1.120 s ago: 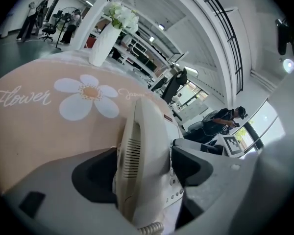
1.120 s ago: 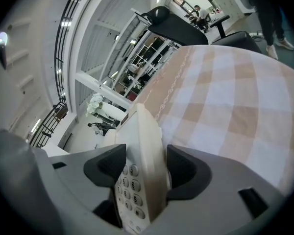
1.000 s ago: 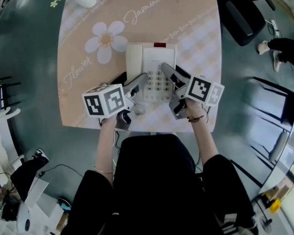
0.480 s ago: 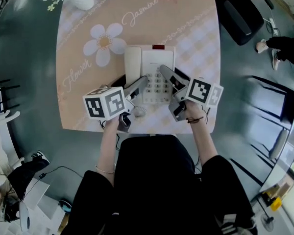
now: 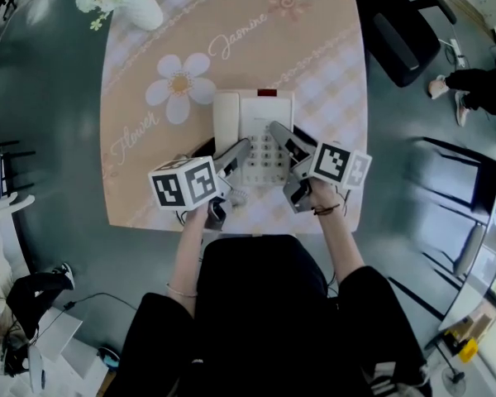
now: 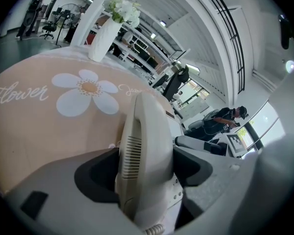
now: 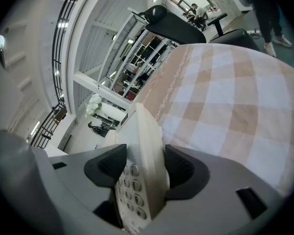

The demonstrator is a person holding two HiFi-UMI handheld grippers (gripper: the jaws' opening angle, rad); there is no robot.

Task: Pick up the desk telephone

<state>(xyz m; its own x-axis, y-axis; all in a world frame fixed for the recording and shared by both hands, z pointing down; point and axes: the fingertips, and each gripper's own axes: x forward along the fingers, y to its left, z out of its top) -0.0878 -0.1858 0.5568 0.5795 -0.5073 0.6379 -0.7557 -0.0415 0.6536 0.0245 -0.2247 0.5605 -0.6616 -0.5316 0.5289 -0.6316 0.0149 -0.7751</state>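
Telephone (image 5: 256,126) on worktop (image 5: 331,73). Left tool (image 5: 238,150) closed on handset (image 5: 225,121); right tool (image 5: 283,139) closed on base's right edge, beside keypad (image 7: 130,187).

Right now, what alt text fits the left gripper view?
The left gripper has its tongs shut on the white handset of the desk telephone, seen end-on. Behind lie a peach tablecloth with a printed daisy and a white vase of flowers.

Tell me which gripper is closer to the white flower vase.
Left. The left gripper clamps the handset of the telephone, on the side toward the vase at the table's far left corner. The right gripper clamps the telephone's right edge, farther away.
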